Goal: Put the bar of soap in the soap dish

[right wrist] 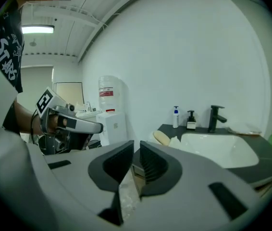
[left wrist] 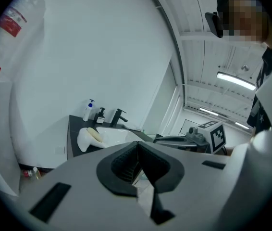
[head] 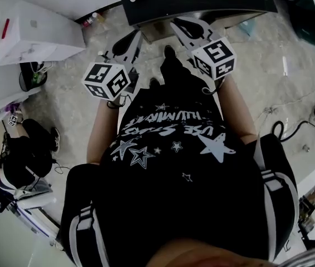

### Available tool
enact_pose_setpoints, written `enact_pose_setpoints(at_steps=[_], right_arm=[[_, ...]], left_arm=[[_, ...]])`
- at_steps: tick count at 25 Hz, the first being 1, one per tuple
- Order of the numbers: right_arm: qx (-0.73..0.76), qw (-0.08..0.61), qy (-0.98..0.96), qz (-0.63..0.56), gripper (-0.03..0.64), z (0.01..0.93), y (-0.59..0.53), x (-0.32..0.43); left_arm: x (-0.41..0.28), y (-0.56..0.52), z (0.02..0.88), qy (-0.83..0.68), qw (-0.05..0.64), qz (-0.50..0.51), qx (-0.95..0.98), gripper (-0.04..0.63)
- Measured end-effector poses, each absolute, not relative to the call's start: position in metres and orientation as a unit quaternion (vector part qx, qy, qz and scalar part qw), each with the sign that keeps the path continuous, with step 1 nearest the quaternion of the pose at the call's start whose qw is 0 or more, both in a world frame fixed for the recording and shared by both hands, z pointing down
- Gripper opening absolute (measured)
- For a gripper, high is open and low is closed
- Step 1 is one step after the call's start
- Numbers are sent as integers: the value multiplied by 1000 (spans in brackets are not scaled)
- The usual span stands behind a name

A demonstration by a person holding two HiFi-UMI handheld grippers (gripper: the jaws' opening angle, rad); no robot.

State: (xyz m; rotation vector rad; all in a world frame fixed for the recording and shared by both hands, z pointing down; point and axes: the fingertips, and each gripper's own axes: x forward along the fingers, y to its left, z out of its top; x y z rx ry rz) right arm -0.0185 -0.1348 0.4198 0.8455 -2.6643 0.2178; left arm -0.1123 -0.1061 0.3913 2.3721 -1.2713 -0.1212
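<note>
The cream bar of soap lies in a white soap dish on the dark counter, left of the basin; the left gripper view shows the same soap in the dish. Both grippers are held out in front of the person, well back from the counter. My left gripper is shut and empty. My right gripper has only a thin gap between its jaws, with nothing in it. In the head view the left gripper and right gripper point toward the counter.
A white basin with a black tap sits in the counter, with two pump bottles behind the dish. A white water dispenser stands left of the counter. A person crouches on the floor at the left, and cables lie at the right.
</note>
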Motion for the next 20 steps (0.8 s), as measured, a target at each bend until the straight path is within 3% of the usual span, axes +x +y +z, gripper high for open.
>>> enact_pose_setpoints(at_steps=[20], right_arm=[[302,147,-939,77,47,414,-57,68]], left_arm=[[-47,-37,390,-484,215,-44,847,12]])
